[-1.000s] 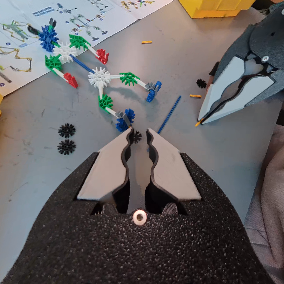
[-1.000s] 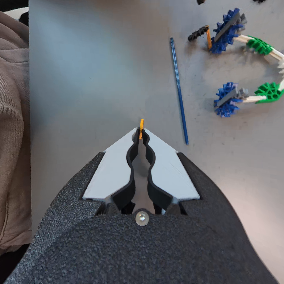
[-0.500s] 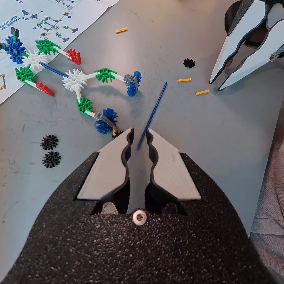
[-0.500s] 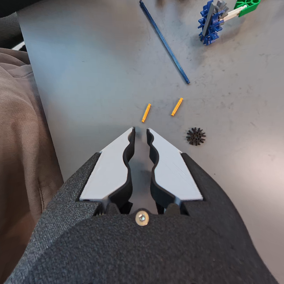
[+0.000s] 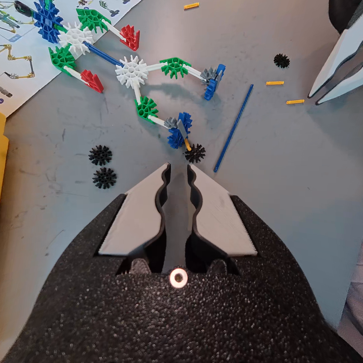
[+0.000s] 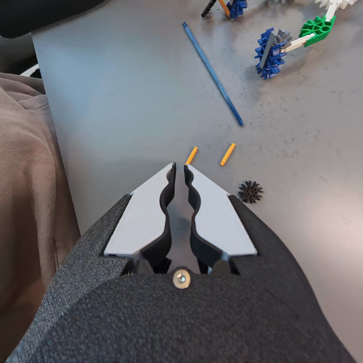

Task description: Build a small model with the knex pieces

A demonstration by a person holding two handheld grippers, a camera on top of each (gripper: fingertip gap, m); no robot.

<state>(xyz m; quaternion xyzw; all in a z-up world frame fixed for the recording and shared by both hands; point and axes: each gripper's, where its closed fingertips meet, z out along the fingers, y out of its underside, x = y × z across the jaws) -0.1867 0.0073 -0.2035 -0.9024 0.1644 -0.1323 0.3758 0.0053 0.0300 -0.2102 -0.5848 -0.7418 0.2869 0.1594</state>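
Observation:
A toy figure of white, green, blue and red connectors lies on the grey table. My left gripper is open and empty, just short of a black connector joined by a short yellow rod to the figure's blue wheel. My right gripper is open and empty. Its tips sit just behind a short yellow rod; a second yellow rod lies to the right. The right gripper also shows in the left wrist view, next to the yellow rods.
A long blue rod lies loose, also seen in the right wrist view. Two black connectors lie at left, another right of my right gripper. An instruction sheet lies far left. Brown cloth borders the table edge.
My right gripper opened and let go of the yellow rod, which now lies on the table, then pulled back. My left gripper moved off the black connector and stays open.

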